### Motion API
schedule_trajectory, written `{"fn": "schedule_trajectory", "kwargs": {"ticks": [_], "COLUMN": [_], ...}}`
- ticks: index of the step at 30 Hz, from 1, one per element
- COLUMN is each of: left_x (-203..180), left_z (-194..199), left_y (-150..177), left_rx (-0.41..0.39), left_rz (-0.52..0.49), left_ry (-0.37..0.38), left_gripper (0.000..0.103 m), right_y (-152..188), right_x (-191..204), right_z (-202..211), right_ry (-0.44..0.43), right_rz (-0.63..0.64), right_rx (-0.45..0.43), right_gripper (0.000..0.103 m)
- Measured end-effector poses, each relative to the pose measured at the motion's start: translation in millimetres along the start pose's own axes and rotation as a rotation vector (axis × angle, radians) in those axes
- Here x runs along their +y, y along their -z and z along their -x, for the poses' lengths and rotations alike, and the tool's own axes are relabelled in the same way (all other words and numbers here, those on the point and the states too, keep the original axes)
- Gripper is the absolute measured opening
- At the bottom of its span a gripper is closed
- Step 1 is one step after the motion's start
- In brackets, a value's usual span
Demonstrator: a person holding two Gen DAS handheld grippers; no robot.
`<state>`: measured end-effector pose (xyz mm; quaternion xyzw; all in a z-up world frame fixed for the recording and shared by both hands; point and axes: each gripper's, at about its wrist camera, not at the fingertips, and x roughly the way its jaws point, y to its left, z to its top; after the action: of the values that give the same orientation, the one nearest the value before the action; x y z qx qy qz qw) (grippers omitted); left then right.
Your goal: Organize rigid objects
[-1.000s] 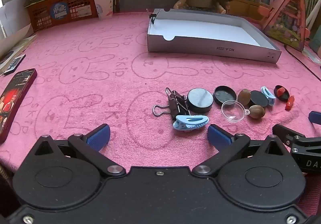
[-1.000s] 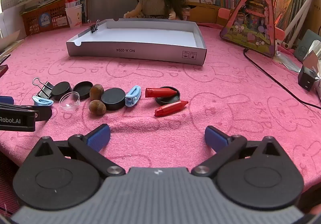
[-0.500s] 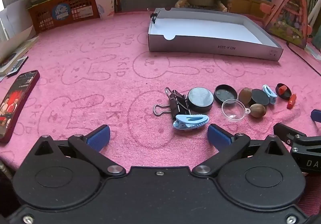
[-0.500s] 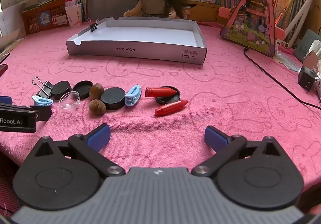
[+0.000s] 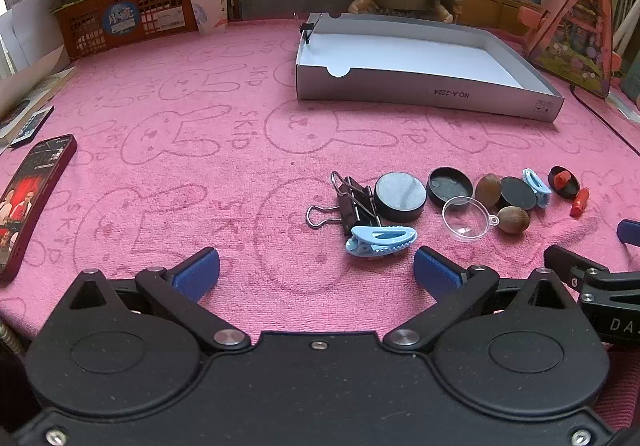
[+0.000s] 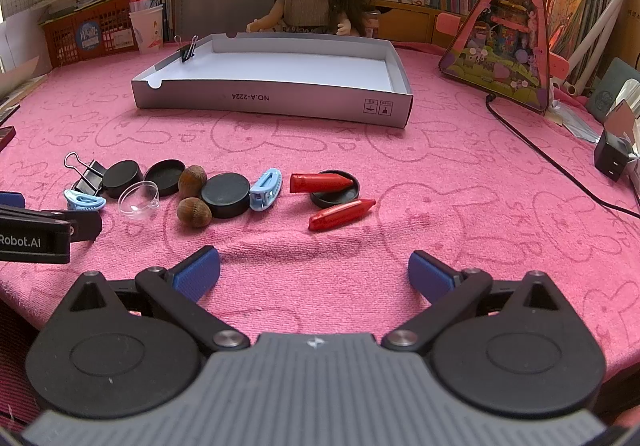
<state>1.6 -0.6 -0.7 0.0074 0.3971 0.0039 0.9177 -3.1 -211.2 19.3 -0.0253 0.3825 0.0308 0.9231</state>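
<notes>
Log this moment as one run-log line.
left gripper: open, empty | right gripper: open, empty | small items: on pink cloth | box: binder clip on rim

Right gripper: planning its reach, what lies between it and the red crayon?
Only bare pink cloth, seen in the right wrist view, between the gripper and crayon.

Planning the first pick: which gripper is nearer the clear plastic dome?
Left. The left gripper sits just before the clear plastic dome; the right gripper is off to its right.
</notes>
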Motion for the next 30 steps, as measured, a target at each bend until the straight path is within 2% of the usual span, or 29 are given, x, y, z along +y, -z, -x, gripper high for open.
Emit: {"fn": "schedule_trajectory", "kwargs": {"ticks": [30], "left_x": [0.1], "left_z": [1.8], "left_y": [0.7], "left_rx": [-0.010], "left_rz": [-0.007], "left_ry": [0.012], "left_gripper": [0.103], "right_y": [0.3], "right_x": [0.1], "right_z": [0.7], "right_ry": [0.001], "right_rz": [0.001], "right_rx": [0.003], "right_gripper": [0.103]}}
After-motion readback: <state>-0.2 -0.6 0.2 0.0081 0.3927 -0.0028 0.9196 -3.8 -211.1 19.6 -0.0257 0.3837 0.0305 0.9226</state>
